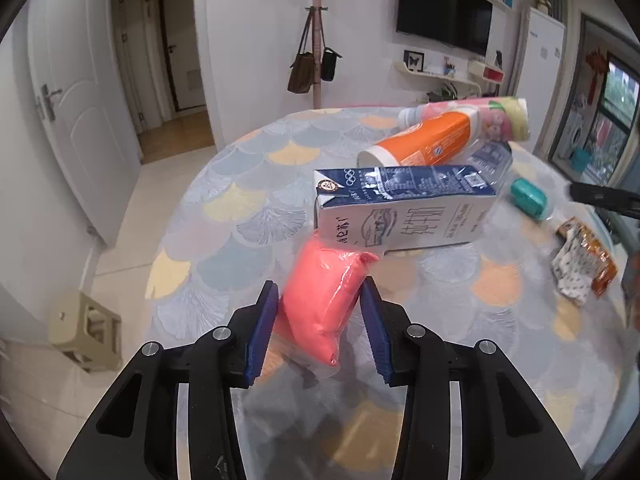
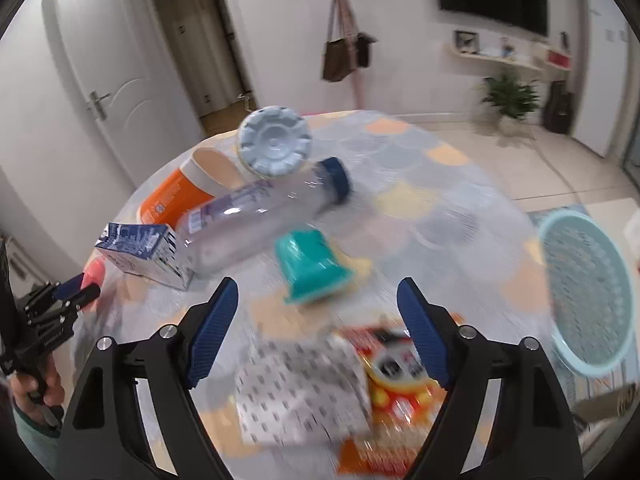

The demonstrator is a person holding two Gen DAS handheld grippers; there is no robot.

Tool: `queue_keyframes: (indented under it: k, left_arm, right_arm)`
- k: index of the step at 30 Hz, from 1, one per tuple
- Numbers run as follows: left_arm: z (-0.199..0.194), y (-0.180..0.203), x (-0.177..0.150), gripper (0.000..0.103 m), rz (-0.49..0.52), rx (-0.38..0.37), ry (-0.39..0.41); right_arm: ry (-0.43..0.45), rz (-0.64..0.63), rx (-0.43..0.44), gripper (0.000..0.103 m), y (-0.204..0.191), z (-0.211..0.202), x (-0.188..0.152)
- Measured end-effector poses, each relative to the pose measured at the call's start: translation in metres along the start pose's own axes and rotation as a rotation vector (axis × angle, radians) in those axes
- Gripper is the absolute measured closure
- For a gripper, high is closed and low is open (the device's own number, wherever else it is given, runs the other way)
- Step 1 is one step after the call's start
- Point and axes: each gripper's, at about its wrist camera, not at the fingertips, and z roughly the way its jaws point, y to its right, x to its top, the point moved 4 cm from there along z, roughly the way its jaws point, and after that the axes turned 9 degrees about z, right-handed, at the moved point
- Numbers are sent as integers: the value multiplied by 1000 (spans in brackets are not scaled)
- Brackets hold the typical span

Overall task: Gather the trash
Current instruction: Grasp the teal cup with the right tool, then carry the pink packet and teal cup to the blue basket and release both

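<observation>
A soft pink packet [image 1: 324, 296] sits pinched between the blue pads of my left gripper [image 1: 320, 284], tilted up just above the tablecloth; the gripper is shut on it. Behind it lie a blue-and-white milk carton [image 1: 400, 208], an orange bottle [image 1: 428, 136], a pink-labelled bottle [image 1: 480, 114] and a clear bottle [image 1: 492, 156]. My right gripper [image 2: 316, 284] stands open over a crumpled snack wrapper [image 2: 320, 384], touching nothing. A teal cup [image 2: 312, 268] lies on its side just beyond its fingertips. The left gripper [image 2: 76, 286] shows at the far left, in a person's hand.
A round table with a fan-patterned cloth [image 1: 248, 208] carries everything. A light blue mesh basket [image 2: 588, 292] stands off the table's right side. A beige stool [image 1: 84, 332] sits on the floor at the left. A white door and a coat stand with bags are behind.
</observation>
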Motion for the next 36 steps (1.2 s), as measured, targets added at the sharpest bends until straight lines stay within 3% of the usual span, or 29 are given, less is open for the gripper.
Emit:
queue_keyframes:
  k: [4, 7, 8, 14, 24, 29, 36]
  left_arm:
    - [-8, 4, 2, 62, -18, -27, 20]
    - [-15, 6, 0, 62, -26, -26, 28]
    - [-17, 7, -1, 62, -32, -28, 30]
    - [-33, 12, -1, 62, -63, -76, 57]
    - [-54, 86, 54, 62, 89, -167, 156]
    - [-50, 149, 89, 62, 189, -269, 202]
    - [-24, 239, 135, 62, 313, -377, 191]
  right_arm:
    - [-51, -79, -30, 29, -13, 29, 3]
    - [-89, -115, -46, 44, -19, 46, -2]
    - [-96, -119, -49, 54, -19, 49, -3]
    - [-65, -124, -42, 69, -17, 40, -7]
    - [72, 10, -3, 70, 23, -22, 7]
    - [146, 43, -26, 70, 48, -53, 17]
    - [232, 136, -68, 70, 114, -91, 28]
